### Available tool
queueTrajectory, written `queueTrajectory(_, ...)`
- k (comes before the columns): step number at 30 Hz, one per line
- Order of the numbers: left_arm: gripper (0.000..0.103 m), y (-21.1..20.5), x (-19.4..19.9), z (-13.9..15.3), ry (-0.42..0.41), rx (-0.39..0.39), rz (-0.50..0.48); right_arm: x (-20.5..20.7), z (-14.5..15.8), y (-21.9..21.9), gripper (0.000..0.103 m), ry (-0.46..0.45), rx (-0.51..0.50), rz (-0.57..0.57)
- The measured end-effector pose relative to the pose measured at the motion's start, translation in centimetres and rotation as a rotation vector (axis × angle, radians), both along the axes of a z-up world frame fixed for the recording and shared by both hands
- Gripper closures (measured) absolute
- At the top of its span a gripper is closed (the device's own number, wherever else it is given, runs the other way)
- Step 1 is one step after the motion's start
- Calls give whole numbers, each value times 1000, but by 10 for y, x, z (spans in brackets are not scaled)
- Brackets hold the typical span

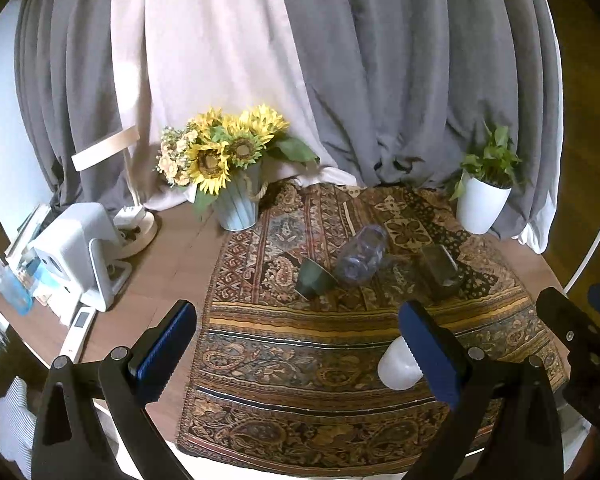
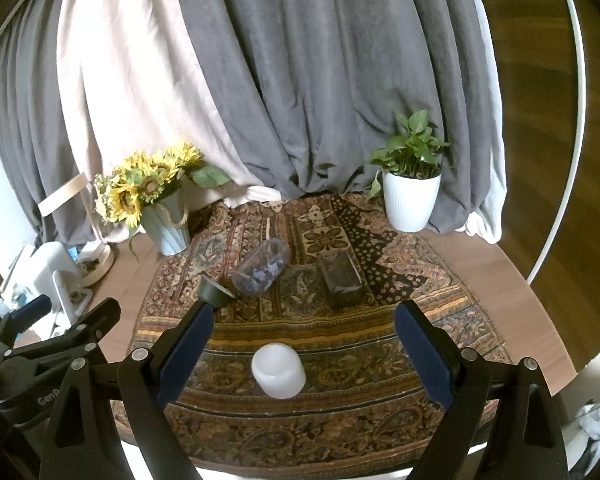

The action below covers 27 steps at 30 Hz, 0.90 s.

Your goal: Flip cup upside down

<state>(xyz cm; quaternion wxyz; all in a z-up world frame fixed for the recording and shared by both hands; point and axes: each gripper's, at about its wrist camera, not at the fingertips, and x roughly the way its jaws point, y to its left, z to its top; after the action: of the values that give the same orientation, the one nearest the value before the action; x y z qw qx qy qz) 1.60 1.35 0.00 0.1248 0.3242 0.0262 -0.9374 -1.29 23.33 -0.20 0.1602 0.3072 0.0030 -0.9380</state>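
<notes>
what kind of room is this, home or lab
Most likely a home, probably a living or study corner. A round wooden table carries a patterned cloth, a vase of sunflowers and a potted plant, with long curtains behind and a desk lamp at the side.

Home: curtains, sunflowers, patterned cloth.

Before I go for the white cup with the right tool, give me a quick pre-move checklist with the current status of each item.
1. Right tool open: ok.
2. White cup between and ahead of its fingers, not yet gripped: ok.
3. Left tool open, empty, off to the side: ok.
4. Green cup, clear bottle and dark glass lie farther back, apart from the white cup: ok.
5. Which end of the white cup is the mouth: cannot tell.
</notes>
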Motion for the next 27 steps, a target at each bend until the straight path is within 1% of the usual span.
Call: queueTrajectory(27,0,-5,-4,-4,-2,3,5,-4,-1,-2,11,-5,6,7)
